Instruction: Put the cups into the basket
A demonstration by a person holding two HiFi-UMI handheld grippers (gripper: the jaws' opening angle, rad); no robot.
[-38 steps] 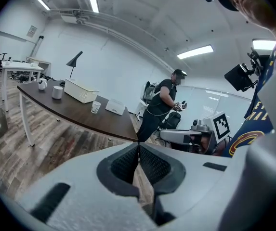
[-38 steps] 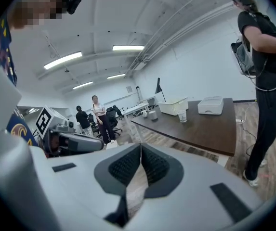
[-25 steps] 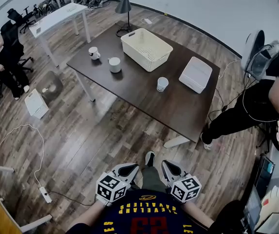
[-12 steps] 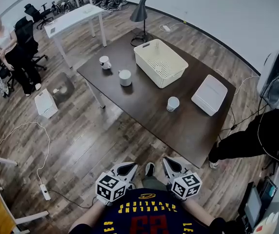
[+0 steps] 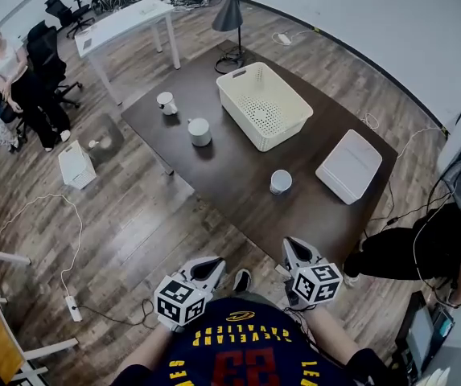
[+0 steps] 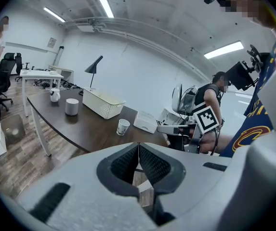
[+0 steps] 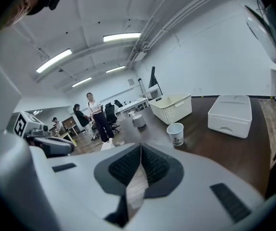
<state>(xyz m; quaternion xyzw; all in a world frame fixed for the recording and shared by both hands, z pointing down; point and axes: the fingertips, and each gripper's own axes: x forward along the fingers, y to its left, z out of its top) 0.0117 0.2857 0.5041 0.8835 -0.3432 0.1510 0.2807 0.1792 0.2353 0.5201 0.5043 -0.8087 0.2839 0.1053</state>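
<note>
Dark table (image 5: 230, 175); from basket (image 5: 264, 105): paper cup (image 5: 280, 182) at 6 o'clock, grey cup (image 5: 199, 131) and mug (image 5: 166, 102) at 9, box (image 5: 348, 166) at 4, all apart. Left gripper (image 5: 206, 265), right gripper (image 5: 297, 252) closed, empty.

I see the basket (image 5: 264, 109), a cream rectangular one with perforated walls and floor, sitting empty and upright on the dark tabletop (image 5: 230, 175). All three cups stand outside it. A paper cup (image 5: 280, 182) is upright, mouth open, off the basket's near corner on my side. A pale cup (image 5: 199, 131) stands near its left long wall. A small white mug (image 5: 166, 102) stands farther left.
</note>
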